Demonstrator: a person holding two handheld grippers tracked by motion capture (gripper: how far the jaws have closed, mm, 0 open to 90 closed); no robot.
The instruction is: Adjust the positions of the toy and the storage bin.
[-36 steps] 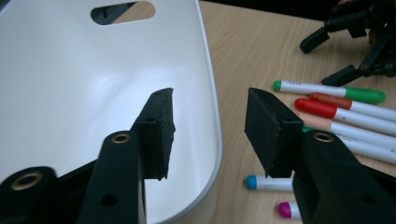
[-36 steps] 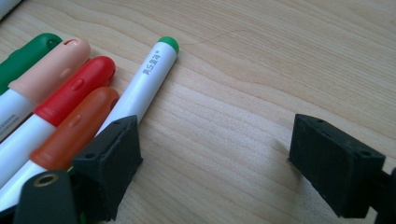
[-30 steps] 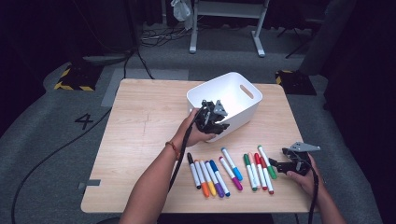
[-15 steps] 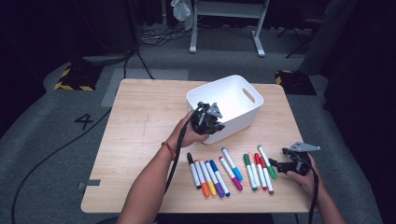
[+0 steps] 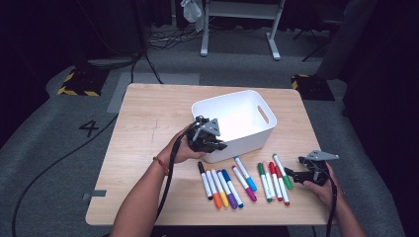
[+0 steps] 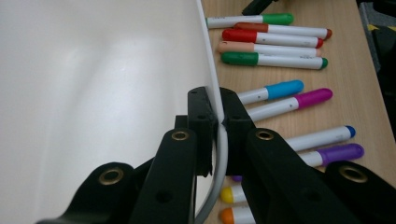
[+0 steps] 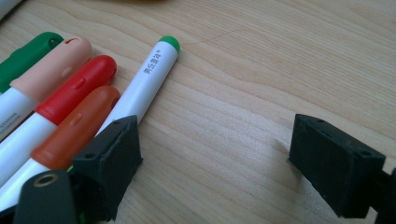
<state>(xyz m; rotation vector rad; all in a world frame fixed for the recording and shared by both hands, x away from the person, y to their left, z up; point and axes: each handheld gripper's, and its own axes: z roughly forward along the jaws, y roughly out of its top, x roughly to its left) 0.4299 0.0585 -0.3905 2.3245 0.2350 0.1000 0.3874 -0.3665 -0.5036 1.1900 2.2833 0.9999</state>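
A white bin (image 5: 237,116) with handle slots stands on the wooden table (image 5: 143,123). My left gripper (image 5: 217,144) is shut on the bin's near wall, one jaw inside and one outside. In the left gripper view the jaws of that gripper (image 6: 215,100) pinch the thin white rim (image 6: 211,60). Several capped markers (image 5: 225,187) lie in a row in front of the bin. My right gripper (image 5: 290,174) rests open on the table at the right end of the row; its left jaw is beside a green-tipped marker (image 7: 149,70), and bare wood lies between the jaws (image 7: 219,154).
A second group of markers (image 5: 274,180) in green, peach, red and orange lies just left of the right gripper. A cable (image 5: 165,182) trails from the left gripper along the forearm. Dark floor with cables and a stand (image 5: 237,29) surrounds the table.
My left gripper has drawn the bin toward the near side of the table and slightly left, closer to the marker row. The right gripper has stayed put.
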